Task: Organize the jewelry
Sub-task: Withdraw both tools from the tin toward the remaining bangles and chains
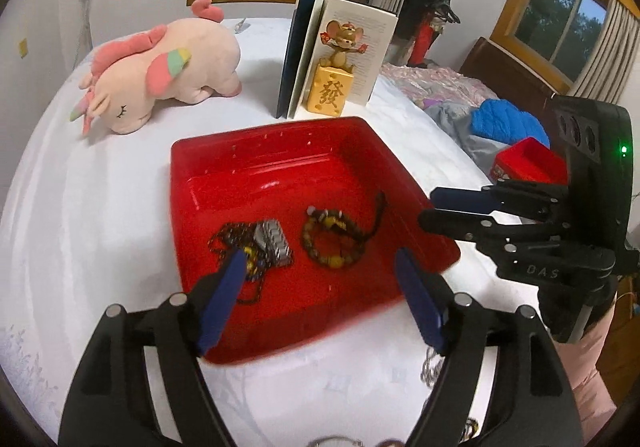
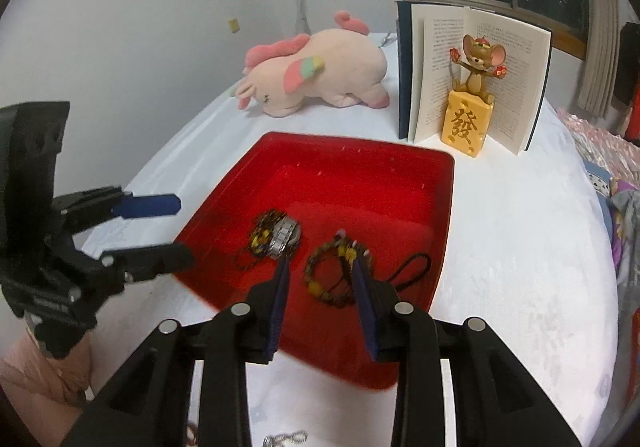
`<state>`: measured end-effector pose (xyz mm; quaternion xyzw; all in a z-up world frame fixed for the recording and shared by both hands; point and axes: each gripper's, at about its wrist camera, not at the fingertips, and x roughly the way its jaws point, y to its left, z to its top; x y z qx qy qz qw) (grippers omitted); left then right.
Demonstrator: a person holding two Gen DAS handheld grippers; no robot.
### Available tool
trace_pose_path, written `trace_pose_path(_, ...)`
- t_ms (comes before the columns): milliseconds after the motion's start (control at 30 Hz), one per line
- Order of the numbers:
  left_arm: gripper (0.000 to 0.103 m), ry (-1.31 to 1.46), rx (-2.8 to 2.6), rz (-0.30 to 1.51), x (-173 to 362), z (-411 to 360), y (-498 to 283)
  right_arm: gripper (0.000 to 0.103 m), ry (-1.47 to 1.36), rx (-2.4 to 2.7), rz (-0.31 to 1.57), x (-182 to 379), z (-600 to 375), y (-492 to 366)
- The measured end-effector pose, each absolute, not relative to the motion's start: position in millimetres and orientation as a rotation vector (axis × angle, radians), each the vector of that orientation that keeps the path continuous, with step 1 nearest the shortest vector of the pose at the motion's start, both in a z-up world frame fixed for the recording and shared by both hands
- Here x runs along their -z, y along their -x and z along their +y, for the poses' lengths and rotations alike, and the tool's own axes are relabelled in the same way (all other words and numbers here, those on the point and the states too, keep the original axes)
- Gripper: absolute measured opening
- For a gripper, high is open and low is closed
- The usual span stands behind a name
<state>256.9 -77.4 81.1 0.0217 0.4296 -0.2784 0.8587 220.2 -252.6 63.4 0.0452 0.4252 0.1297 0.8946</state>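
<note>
Inside the red tray (image 1: 200, 171), the jewelry is lying in two clumps on the floor of it: a beaded bracelet (image 1: 334, 243) with a dark cord loop trailing off toward the right wall, and just beside it, to its left, a silver watch (image 1: 274, 241) sitting on top of a tangle of dark chain necklace (image 1: 224, 241). From the right wrist view the same pair is showing, bracelet (image 2: 332, 279) right, watch (image 2: 286, 237) left, close but not touching.

The left gripper (image 1: 320, 267) is hovering over the near part of the tray, its blue fingers (image 1: 224, 299) spread wide and holding nothing; one fingertip is overlapping the chain in this view, though whether it is touching I cannot tell. The right gripper (image 2: 320, 259) is hanging over the bracelet with its fingers (image 2: 366, 299) parted more narrowly, also empty.

The tray is sitting on a white-sheeted bed (image 2: 520, 247). Behind it, an open book (image 2: 472, 75) is standing upright with a mouse figurine (image 2: 472, 95) on a yellow block in front of its pages, and a pink plush unicorn (image 2: 316, 75) is lying to the left of the book.
</note>
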Motion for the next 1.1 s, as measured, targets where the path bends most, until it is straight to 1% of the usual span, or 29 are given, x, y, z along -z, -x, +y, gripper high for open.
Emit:
trace_pose_path(233, 0.076, -0.084, 0.557, 0.888, -77.4, -54.8, -210.8, 0.033, -0.061, -0.312, 0.874, -59.4, -245.4, -166.4)
trace_pose_path(433, 0.076, -0.117, 0.560, 0.909, -64.4, -43.6, -178.3, 0.033, -0.038, -0.335, 0.926, -47.0, -234.8, -134.3)
trace_pose_path(600, 0.076, -0.119, 0.537, 0.969, -44.3, -34.1, -169.7, 0.033, -0.035, -0.349, 0.971, -34.2, -225.8, -121.9)
trace_pose_path(900, 0.076, -0.113, 0.511, 1.006, -26.3, -18.0, -153.4, 0.033, -0.055, -0.356, 1.007, -21.4, -220.3, -102.3)
trace_pose_path(967, 0.084, -0.107, 0.512, 1.015, -22.4, -17.1, -149.6, 0.033, -0.060, -0.349, 1.020, -17.9, -220.9, -98.6)
trace_pose_path(1000, 0.086, -0.102, 0.511, 1.018, -21.2, -16.9, -148.1, 0.033, -0.063, -0.342, 1.030, -15.2, -221.8, -96.1)
trace_pose_path(1100, 0.087, -0.102, 0.490, 1.026, -14.0, -13.8, -143.2, 0.033, -0.073, -0.313, 1.055, -8.1, -227.5, -90.3)
